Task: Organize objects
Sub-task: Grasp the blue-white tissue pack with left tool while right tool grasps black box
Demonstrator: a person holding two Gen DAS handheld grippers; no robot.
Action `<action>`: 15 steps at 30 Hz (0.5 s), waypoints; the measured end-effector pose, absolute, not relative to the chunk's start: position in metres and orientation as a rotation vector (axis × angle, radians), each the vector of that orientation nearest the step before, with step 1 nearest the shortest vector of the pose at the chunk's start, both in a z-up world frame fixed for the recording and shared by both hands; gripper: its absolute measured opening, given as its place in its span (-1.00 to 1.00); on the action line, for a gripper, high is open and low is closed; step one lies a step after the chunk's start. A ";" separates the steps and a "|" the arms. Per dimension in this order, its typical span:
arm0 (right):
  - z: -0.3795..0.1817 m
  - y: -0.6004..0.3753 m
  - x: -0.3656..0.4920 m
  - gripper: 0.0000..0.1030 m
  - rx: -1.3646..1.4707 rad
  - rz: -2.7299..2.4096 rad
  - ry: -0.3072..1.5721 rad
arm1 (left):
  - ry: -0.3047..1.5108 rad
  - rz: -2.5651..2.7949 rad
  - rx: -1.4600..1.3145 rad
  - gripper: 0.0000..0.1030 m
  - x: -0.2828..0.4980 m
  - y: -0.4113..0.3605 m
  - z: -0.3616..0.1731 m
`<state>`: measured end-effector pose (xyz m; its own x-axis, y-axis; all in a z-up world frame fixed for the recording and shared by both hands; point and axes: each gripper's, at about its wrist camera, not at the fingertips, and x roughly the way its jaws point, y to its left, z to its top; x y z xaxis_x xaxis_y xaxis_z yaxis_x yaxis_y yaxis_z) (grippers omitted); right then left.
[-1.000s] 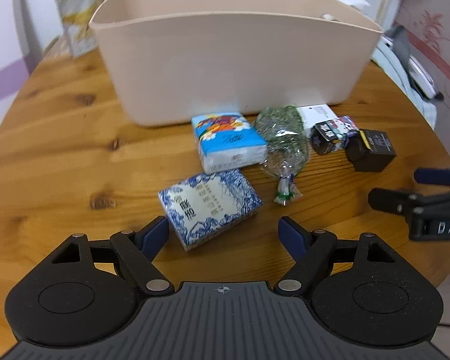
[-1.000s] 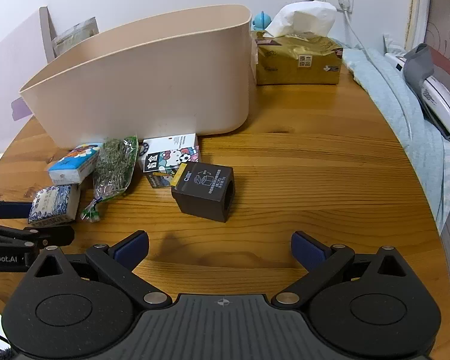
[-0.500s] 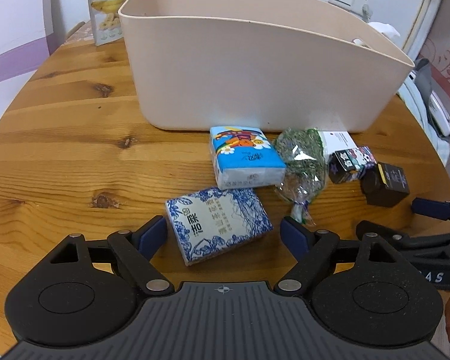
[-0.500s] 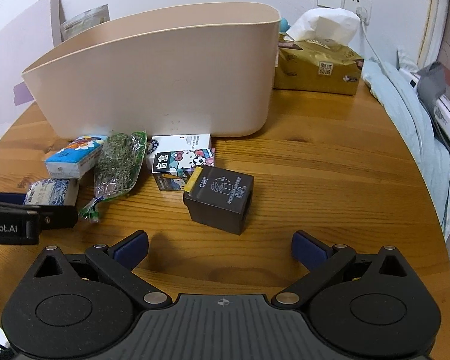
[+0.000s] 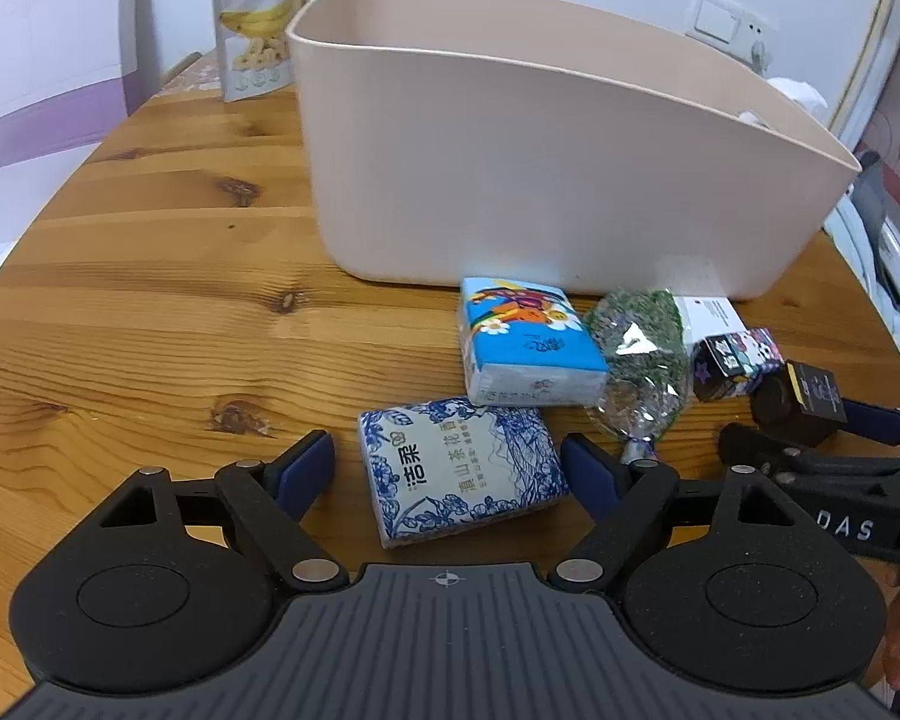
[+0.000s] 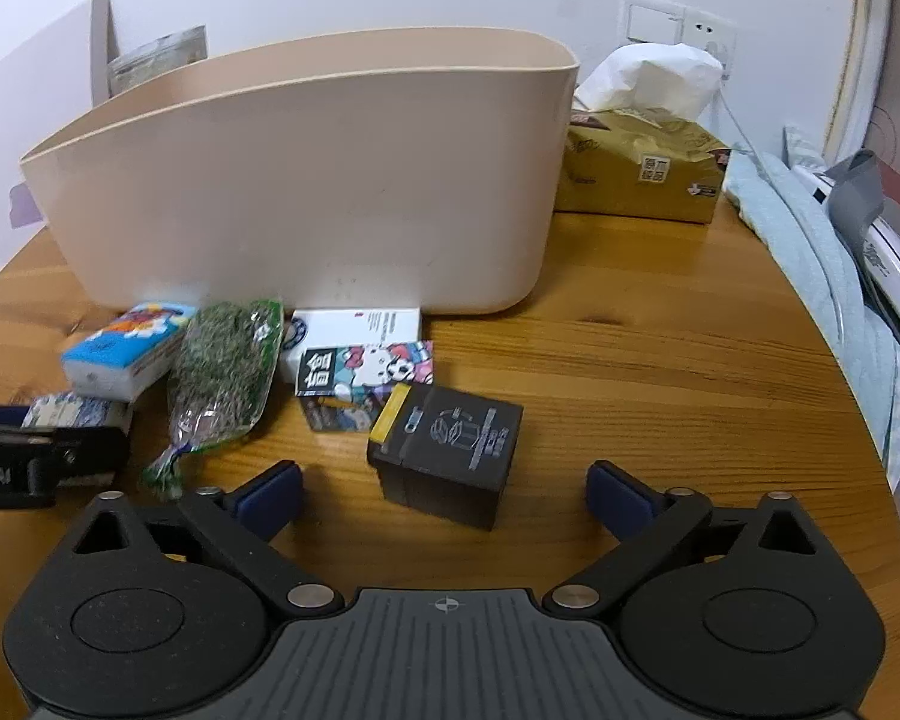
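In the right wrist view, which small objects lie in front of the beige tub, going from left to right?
Blue tissue pack with cartoon print → clear bag of green dried herbs → colourful cartoon-cat box → black cube box with yellow edge.

- Floor of beige bin hidden by its near wall in both views.
- White box partly covered by cartoon box.
- Blue-white tissue pack half masked by left gripper's finger in right view.
- Banana-chip pouch mostly concealed behind bin.
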<state>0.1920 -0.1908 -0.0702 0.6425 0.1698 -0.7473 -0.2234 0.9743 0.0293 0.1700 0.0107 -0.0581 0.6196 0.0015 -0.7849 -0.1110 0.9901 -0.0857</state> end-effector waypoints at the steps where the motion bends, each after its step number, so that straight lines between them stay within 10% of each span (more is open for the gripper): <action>1: -0.070 -0.191 0.192 0.83 -0.065 0.221 0.841 | 0.895 0.067 -0.132 0.56 0.170 0.013 -0.058; 15: -0.065 -0.190 0.192 -0.09 -0.085 0.219 0.799 | 0.887 0.011 -0.091 0.25 0.163 0.019 -0.056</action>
